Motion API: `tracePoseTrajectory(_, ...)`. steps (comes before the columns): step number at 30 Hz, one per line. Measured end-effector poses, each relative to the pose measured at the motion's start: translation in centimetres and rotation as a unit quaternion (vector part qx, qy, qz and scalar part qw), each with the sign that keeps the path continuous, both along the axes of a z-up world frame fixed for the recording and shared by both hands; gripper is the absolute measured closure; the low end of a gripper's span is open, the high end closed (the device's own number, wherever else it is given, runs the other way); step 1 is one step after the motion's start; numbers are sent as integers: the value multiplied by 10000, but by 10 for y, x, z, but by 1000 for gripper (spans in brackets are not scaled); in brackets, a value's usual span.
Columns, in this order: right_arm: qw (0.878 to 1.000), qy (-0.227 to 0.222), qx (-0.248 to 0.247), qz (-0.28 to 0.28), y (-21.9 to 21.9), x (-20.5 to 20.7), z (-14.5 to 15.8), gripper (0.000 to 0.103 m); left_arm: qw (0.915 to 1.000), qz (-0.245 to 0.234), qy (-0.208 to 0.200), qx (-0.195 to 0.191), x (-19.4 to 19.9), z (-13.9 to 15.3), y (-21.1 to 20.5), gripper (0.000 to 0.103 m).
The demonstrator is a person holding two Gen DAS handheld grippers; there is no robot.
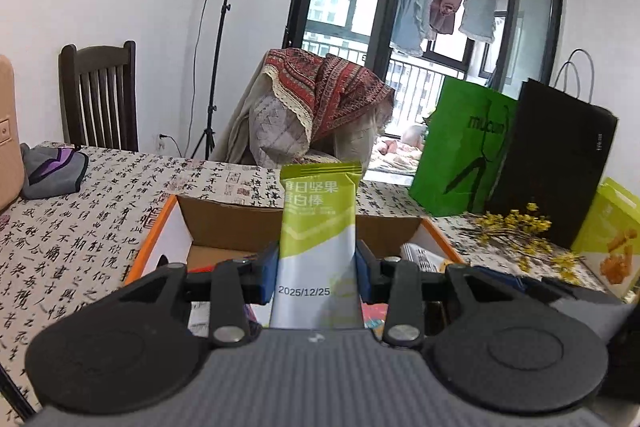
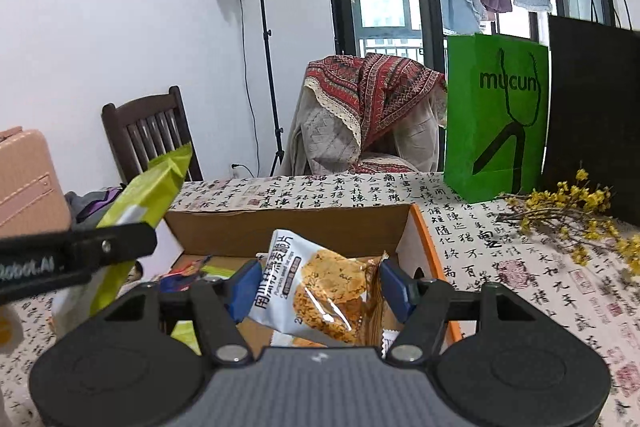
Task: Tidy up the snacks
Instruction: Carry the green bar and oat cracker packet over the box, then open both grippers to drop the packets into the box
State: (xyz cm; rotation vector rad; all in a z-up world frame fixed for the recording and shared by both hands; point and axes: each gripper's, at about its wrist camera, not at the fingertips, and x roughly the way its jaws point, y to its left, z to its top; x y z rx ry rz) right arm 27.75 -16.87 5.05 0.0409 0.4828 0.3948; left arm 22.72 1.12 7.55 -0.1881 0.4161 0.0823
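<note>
1. The left gripper (image 1: 316, 273) held a green-and-white snack bar (image 1: 318, 247) upright, its jaws closed on the lower part of the wrapper, with the printed top standing free above the pads. In the right wrist view the same bar (image 2: 148, 195) appeared at the left, tilted, above the near left corner of the box.
2. The right gripper (image 2: 316, 291) held a cookie packet (image 2: 316, 291) across its width, jaws partly closed on the two side edges; the crimped right seam lay against the right pad.
3. Both snacks hung above the open cardboard box (image 2: 288, 223), which stood on the tabletop (image 2: 500, 259) and already contained other wrappers, too jumbled to identify.
4. Handling, bar: judged light and fairly stiff along its length, with a smooth film that may slip. A hold low on the body, as shown, should keep it steady; the flat end seam would bend.
5. Handling, cookie packet: judged light, puffy and crinkly, with brittle cookies inside. A gentle squeeze on the edges or seam would probably spare the contents; pressure across the middle risks cracking them.
6. Surroundings: a green paper bag (image 2: 496, 115) and a black bag (image 2: 592, 115) stood at the far right of the tabletop, with a sprig of yellow flowers (image 2: 576, 215) lying near them, well apart from the box.
</note>
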Motion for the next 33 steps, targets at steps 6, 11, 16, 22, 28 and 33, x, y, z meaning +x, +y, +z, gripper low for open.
tracePoseTrajectory(6,9998,-183,89,45,-4,6,-30,38,9994,274,137,183,18,-31,2,64)
tracePoseTrajectory(11,9997,-168,153,51,-7,8,-34,37,9995,251,99,178,19,-36,6,64)
tracePoseTrajectory(16,9996,-248,94,113,-5,3,-35,21,9990,346,-82,262,11,-37,3,32)
tracePoseTrajectory(22,9994,-174,302,-7,-13,5,-36,0,9966,646,-473,186,-4,-29,7,0)
tracePoseTrajectory(28,9995,-192,261,-46,-13,3,-36,0,9972,669,-321,109,-2,-28,11,0)
tracePoseTrajectory(33,9992,-267,273,-67,-14,0,-29,0,9972,663,-320,105,-4,-23,10,0)
